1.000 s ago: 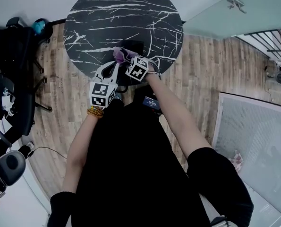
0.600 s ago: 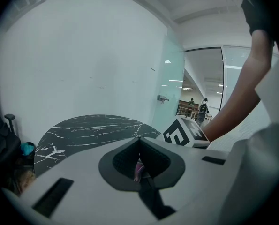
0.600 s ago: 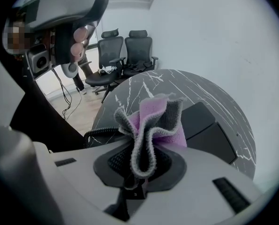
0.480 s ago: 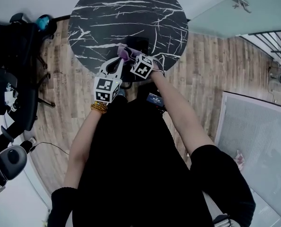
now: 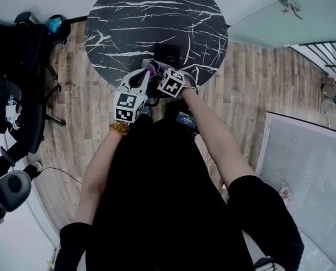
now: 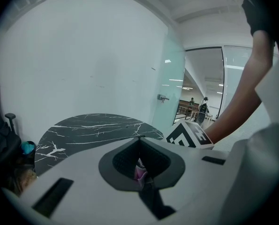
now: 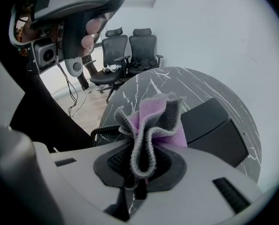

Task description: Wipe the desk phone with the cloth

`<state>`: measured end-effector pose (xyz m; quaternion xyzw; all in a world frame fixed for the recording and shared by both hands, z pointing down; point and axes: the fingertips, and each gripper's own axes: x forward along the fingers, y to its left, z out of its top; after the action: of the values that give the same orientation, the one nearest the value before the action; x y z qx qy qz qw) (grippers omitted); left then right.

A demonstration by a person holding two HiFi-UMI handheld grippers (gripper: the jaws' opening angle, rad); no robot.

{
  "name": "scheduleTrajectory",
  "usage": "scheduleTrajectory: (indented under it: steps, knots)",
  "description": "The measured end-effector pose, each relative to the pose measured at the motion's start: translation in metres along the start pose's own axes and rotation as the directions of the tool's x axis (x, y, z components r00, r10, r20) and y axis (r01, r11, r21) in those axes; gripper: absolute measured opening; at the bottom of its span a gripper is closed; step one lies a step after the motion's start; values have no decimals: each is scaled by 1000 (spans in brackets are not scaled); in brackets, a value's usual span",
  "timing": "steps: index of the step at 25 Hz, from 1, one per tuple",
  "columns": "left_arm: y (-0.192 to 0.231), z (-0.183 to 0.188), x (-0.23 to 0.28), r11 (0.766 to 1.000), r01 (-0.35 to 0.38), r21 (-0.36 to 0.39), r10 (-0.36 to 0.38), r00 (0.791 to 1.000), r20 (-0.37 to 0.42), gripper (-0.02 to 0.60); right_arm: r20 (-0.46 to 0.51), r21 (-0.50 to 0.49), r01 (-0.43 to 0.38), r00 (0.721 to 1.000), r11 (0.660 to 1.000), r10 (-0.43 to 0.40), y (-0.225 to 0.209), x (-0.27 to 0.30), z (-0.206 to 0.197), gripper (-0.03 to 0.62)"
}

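Cloth (image 7: 153,118) bunched in R gripper (image 7: 138,175) fingers; L gripper (image 6: 140,168) fingers pinch its edge.

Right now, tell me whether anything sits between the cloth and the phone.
Nothing visible does. The right claw grips the cloth, and the phone lies just beyond it on the table, open air between.

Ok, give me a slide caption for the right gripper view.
Right gripper shut on bunched purple-and-grey cloth near black desk phone on marble table.
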<state>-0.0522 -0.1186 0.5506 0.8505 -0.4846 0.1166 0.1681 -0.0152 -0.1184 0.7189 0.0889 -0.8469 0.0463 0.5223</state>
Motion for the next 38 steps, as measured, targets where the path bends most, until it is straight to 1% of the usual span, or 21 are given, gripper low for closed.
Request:
scheduleTrajectory:
  steps: [16, 21, 29, 32, 35, 38]
  knots:
    - [0, -4, 0, 1000, 6, -3, -6, 1000, -13, 12, -16, 1, -53, 998, 999, 53, 24, 9, -7, 54]
    - [0, -6, 0, 1000, 6, -4, -6, 1000, -17, 12, -17, 37, -85, 996, 996, 85, 29, 9, -8, 55]
    - [-1, -9, -1, 1000, 3, -3, -4, 1000, -23, 12, -24, 5, -98, 995, 995, 98, 39, 12, -10, 54]
    - [-1, -9, -2, 1000, 3, -2, -3, 1000, -24, 12, -51, -9, -116, 992, 993, 116, 46, 14, -15, 54]
    - [2, -9, -3, 1000, -7, -5, 7, 1000, -21, 13, -102, -72, -131, 987, 989, 124, 54, 20, -22, 54]
    - [2, -10, -5, 1000, -15, -6, 15, 1000, -19, 14, -106, -80, -148, 985, 986, 139, 56, 20, -24, 55]
